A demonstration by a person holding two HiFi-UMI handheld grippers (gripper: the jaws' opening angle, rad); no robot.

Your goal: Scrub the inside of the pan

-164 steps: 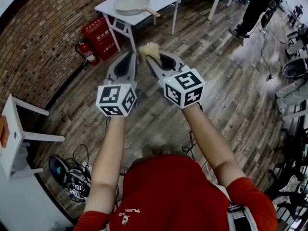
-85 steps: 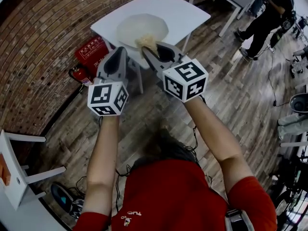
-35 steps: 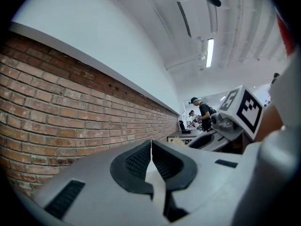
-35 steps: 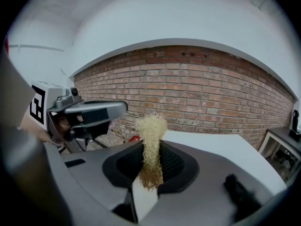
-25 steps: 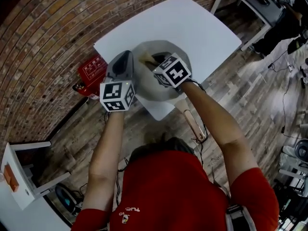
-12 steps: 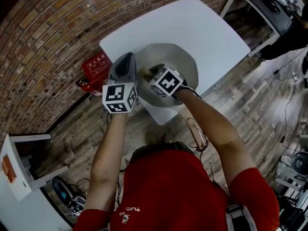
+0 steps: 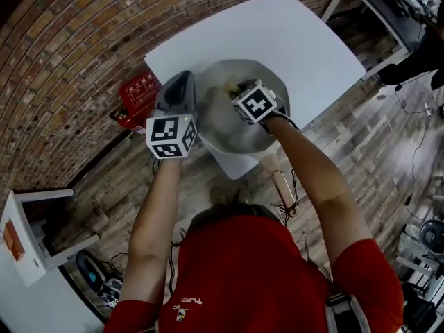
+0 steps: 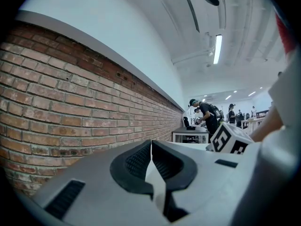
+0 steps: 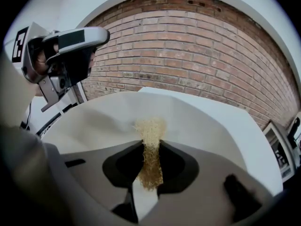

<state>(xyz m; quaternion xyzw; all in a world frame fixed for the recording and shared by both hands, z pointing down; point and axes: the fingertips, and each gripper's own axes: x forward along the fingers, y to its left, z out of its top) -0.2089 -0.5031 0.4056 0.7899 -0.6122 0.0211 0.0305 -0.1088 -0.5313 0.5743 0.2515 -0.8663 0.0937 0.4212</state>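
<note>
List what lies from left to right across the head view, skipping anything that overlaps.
White stand → red box → left gripper → right gripper, clamped on the scrubber → second table. The pan is left out: the right gripper overlaps it.

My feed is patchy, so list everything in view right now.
pan: one, pale grey, on the table
scrubber: one, tan, over the pan's inside
table: one, white, beside the brick wall
box: one, red, on the floor by the wall
left gripper: one, grey, shut with nothing in it, at the pan's left rim
right gripper: one, grey, shut on the scrubber
</note>
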